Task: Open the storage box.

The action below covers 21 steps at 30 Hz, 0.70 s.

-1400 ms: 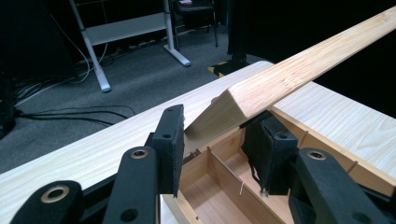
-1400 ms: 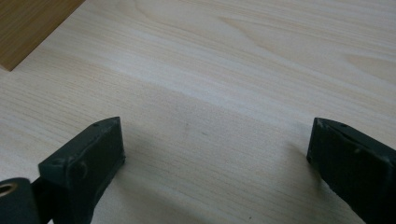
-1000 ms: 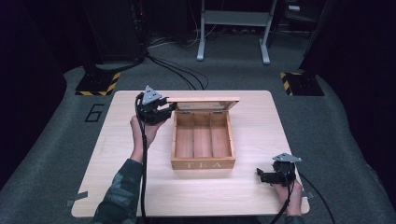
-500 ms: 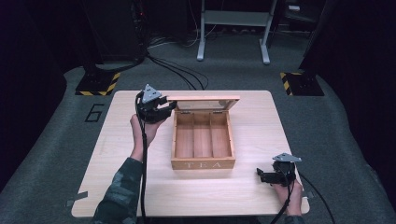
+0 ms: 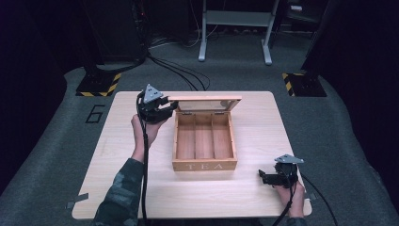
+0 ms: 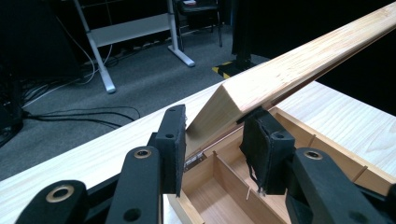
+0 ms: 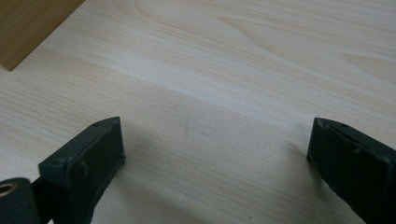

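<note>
Tea box [image 5: 204,165] mid-surface [image 5: 117,188]; lid [image 5: 205,99] upright at far edge, unchanged over last second. Left tool [image 6: 212,140] clamps lid's left corner (holding steady). Right tool [image 7: 215,154] wide open, empty, resting near right, idle throughout.

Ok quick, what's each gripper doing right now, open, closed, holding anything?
Left gripper: closed on the corner of the tea box lid, lid raised.
Right gripper: open, holding nothing, low over the table.
</note>
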Tool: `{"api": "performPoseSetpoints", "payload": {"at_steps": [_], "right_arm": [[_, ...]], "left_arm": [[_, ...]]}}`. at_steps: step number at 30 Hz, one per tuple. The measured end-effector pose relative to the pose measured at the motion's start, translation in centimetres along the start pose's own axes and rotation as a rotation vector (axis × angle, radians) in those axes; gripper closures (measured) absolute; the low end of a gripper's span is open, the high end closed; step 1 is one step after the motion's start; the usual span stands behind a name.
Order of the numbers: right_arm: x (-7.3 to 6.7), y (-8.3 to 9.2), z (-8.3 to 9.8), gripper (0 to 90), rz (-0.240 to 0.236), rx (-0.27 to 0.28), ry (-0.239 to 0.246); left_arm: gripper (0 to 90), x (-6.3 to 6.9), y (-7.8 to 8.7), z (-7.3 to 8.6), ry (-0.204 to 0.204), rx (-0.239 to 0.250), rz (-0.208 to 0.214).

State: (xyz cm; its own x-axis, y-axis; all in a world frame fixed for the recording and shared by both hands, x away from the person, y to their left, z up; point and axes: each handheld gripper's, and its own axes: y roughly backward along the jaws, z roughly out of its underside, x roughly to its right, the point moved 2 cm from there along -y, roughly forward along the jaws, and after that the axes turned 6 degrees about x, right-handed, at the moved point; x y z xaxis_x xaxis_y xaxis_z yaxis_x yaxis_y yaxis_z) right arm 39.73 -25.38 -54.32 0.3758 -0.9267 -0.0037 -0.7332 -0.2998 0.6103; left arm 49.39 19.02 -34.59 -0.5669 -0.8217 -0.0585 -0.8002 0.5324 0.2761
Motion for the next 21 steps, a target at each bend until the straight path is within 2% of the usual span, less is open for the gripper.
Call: {"api": "performPoseSetpoints", "payload": {"at_steps": [21], "right_arm": [[0.0,0.0,0.0,3.3,-0.001,-0.001,0.001]], "left_arm": [[60.6,-0.05,-0.11,-0.07,0.003,0.007,-0.005]]}}
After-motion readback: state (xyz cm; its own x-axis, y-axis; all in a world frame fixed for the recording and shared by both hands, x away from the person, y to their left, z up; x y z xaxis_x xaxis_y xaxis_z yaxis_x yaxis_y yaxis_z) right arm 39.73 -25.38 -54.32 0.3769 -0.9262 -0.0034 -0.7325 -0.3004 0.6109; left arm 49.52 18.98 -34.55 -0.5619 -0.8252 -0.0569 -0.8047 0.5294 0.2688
